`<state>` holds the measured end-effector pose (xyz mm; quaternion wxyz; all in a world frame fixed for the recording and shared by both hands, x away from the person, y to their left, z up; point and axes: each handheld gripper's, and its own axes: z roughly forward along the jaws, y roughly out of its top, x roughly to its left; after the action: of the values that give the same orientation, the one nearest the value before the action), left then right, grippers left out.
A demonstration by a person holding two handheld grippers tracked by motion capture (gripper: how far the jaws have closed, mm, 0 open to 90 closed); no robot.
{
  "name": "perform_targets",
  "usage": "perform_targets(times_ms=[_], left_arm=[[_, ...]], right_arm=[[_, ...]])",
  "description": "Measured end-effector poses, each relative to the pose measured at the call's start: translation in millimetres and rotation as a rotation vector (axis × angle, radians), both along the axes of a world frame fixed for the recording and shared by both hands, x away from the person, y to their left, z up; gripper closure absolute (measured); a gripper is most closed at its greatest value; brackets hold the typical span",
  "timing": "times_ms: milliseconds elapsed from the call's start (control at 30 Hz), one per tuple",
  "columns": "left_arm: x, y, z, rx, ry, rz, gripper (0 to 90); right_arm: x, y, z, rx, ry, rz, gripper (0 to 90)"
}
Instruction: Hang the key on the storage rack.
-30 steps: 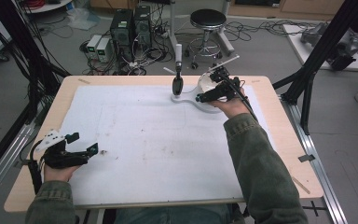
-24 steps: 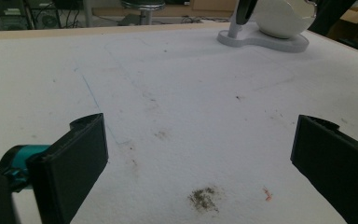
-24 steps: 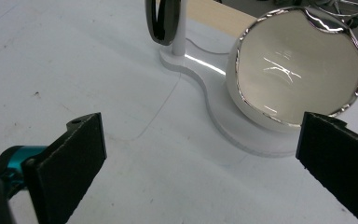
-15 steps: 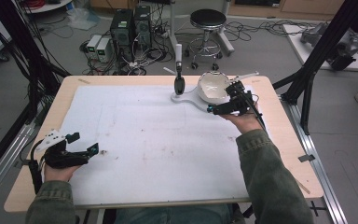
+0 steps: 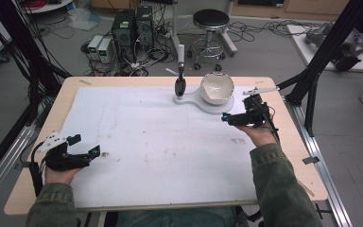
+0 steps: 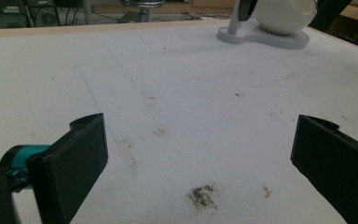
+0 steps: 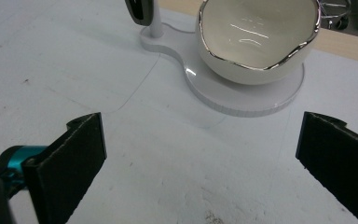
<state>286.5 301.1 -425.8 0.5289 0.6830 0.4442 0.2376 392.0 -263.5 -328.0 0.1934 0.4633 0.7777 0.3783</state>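
From above, the bowl (image 5: 217, 88) sits on its white stand (image 5: 189, 99) at the table's far edge, with the right gripper (image 5: 228, 117) just beside it and the left gripper (image 5: 86, 147) well apart, near the person. The left gripper view shows wide jaws over stained white mat (image 6: 177, 93). The right gripper view shows jaws wide too, empty, facing the bowl (seemingly set in place already), so little looks left.

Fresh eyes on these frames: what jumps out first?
The glossy white bowl with its jagged, silver-edged rim, seated on a white base at the table's far edge, with a dark-headed upright piece beside it on the same base. Next, the right hand-held gripper, jaws wide apart, sits just short of that base, while the left hand-held gripper, also open, sits at the near left above a dark smudge on the white mat.
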Motion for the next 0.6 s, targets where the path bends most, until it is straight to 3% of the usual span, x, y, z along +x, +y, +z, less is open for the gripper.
perform_targets(times_ms=[300, 600], left_arm=[[-0.1, 0.0, 0.0, 0.002, 0.002, -0.001, 4.3], [-0.4, -0.6, -0.3, 0.005, 0.009, -0.006, 4.4]], right_arm=[[-15.6, -16.7, -8.1, 0.034, -0.042, -0.012, 0.5], [-26.8, -31.2, -24.6, 0.074, -0.042, -0.039, 0.5]])
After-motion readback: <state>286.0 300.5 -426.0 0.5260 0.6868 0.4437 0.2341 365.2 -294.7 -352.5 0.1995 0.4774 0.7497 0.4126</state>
